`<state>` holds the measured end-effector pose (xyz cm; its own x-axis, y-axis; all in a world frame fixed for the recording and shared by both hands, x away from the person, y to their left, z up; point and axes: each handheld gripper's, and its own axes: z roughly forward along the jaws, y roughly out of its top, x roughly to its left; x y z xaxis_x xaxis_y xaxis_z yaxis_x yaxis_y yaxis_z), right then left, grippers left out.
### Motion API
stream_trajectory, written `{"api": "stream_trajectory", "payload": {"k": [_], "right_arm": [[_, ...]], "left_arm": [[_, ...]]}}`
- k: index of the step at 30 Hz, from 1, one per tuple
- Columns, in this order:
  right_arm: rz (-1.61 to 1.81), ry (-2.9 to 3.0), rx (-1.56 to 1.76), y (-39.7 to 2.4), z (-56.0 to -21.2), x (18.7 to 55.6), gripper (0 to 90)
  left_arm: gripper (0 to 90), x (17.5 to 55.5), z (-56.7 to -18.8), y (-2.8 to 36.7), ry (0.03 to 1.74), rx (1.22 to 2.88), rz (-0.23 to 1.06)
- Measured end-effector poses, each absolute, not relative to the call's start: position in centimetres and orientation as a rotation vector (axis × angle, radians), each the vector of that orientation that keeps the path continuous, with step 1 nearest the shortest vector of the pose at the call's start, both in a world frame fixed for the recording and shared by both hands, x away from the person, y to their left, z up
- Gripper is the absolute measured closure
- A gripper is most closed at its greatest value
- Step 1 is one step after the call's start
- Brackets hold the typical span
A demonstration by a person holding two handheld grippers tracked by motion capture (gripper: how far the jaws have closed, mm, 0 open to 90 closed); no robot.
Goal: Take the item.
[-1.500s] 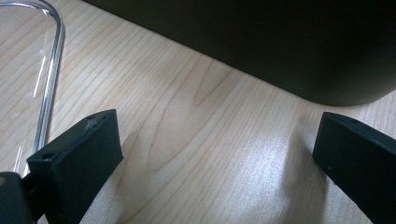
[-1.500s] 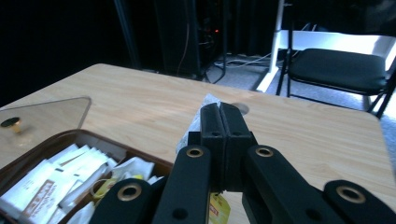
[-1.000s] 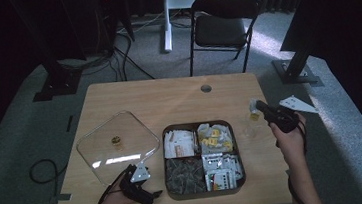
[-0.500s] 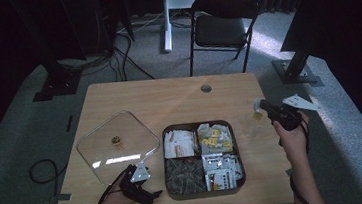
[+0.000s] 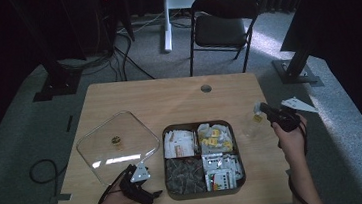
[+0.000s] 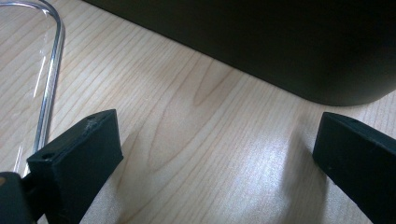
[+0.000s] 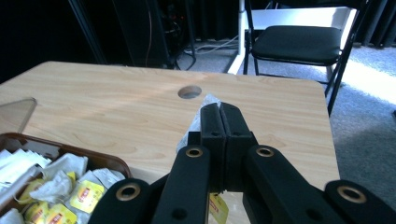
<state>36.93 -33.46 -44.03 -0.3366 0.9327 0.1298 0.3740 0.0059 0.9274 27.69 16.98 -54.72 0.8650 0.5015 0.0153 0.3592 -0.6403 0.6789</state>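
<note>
The right hand-held gripper (image 7: 219,109) is clenched on a clear tea bag packet (image 7: 198,119), pinched between its pressed-together jaws — a yellow tag (image 7: 215,205) hangs below. In the high view this packet (image 5: 252,122) hangs above the desk (image 5: 168,95), just right of the brown tray (image 5: 164,133) of tea bags. The left hand-held gripper (image 6: 215,154) rests released on the desk, nothing between its jaws — the tray's dark wall (image 6: 280,51) ahead, the clear lid (image 5: 115,146) beside it.

A tea bag (image 7: 201,116) is pinched between the shut jaws of the right gripper (image 7: 219,109); it is clear and see-through, with a yellow and red tag (image 7: 215,205) hung below; it is held up over the table's right side, right of the tray (image 5: 167,133).
</note>
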Motion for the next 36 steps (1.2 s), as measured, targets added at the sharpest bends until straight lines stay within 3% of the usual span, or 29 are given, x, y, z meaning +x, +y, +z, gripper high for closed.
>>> {"api": "stream_trajectory", "payload": {"k": [7, 22, 36], "right_arm": [[1.308, 1.759, 1.368, -33.4, -45.0, 36.9, 88.5], [1.297, 1.809, 1.347, -33.0, -45.2, 36.5, 73.4], [1.355, 1.837, 1.295, -32.2, -45.1, 35.2, 51.2]], "left_arm": [[1.2, 27.7, -54.7, 17.0, 0.619, 2.331, 0.263], [1.2, 27.7, -54.7, 17.0, 0.62, 2.33, 0.263], [1.2, 27.7, -54.7, 17.0, 0.619, 2.331, 0.263]]}}
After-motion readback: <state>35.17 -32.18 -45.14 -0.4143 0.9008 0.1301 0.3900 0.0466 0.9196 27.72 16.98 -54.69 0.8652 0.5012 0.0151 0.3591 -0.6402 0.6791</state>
